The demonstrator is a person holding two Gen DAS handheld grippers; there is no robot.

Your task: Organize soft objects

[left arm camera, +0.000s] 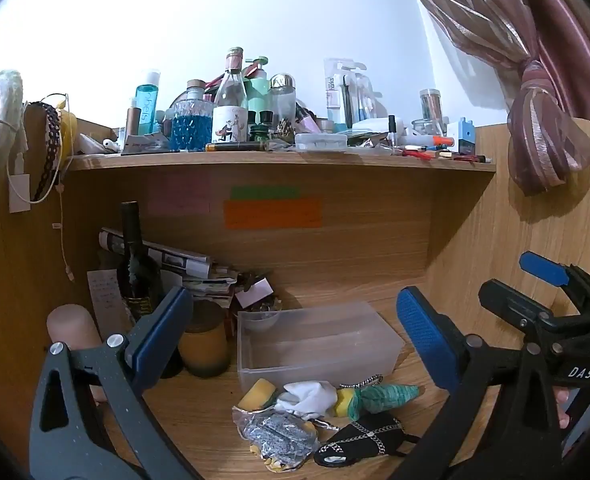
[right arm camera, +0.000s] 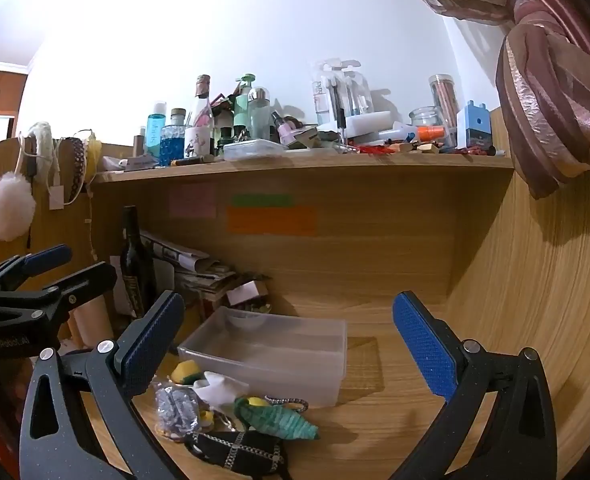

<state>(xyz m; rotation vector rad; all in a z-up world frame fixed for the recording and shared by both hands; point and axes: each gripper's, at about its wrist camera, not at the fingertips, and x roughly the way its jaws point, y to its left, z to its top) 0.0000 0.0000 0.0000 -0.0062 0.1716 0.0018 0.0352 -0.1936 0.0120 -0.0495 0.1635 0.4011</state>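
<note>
A clear plastic bin (left arm camera: 391, 354) (right arm camera: 337, 376) stands empty on the wooden desk. In front of it lies a pile of soft things: a yellow sponge (left arm camera: 257, 394) (right arm camera: 185, 371), a white cloth (left arm camera: 309, 396) (right arm camera: 221, 388), a green knitted piece (left arm camera: 383, 396) (right arm camera: 279, 418), a silver scrubber in a bag (left arm camera: 275, 436) (right arm camera: 175, 404) and a black pouch with a chain (left arm camera: 365, 438) (right arm camera: 235, 452). My left gripper (left arm camera: 295, 332) is open above the pile. My right gripper (right arm camera: 289, 344) is open, over the bin and pile. Both are empty.
A dark wine bottle (left arm camera: 135, 264), papers (left arm camera: 183, 264) and a yellow cup (left arm camera: 207, 344) stand at the left of the desk. A crowded shelf (left arm camera: 279, 160) of bottles runs above. A wooden side panel (right arm camera: 535, 280) and a curtain (right arm camera: 547, 120) are on the right.
</note>
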